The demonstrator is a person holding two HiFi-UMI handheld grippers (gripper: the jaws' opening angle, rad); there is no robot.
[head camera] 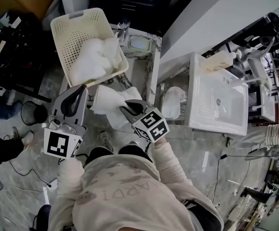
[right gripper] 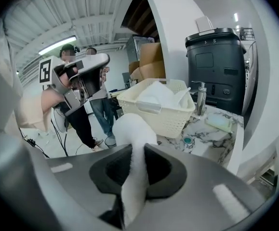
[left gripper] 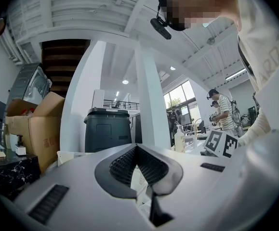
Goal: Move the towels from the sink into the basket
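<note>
A cream perforated basket (head camera: 62,32) stands tilted on the marble counter, with white towels (head camera: 93,59) inside it. My right gripper (head camera: 126,107) is shut on a white towel (head camera: 111,104) that hangs just below the basket's near rim. In the right gripper view the towel (right gripper: 132,129) runs up between the closed pads of the right gripper (right gripper: 138,146), and the basket (right gripper: 163,114) lies ahead. My left gripper (head camera: 84,87) is by the towel's left edge. Its tips (left gripper: 137,147) meet, and I see nothing pinched. The white sink (head camera: 219,97) is at the right, its basin bare.
Another white towel (head camera: 174,102) drapes over the counter edge beside the sink. A pale soap dish (head camera: 139,43) and a faucet (right gripper: 200,100) stand behind the basket. A black bin (right gripper: 216,66) and cardboard boxes (left gripper: 38,129) stand further back. Cables cross the floor, and other people stand nearby.
</note>
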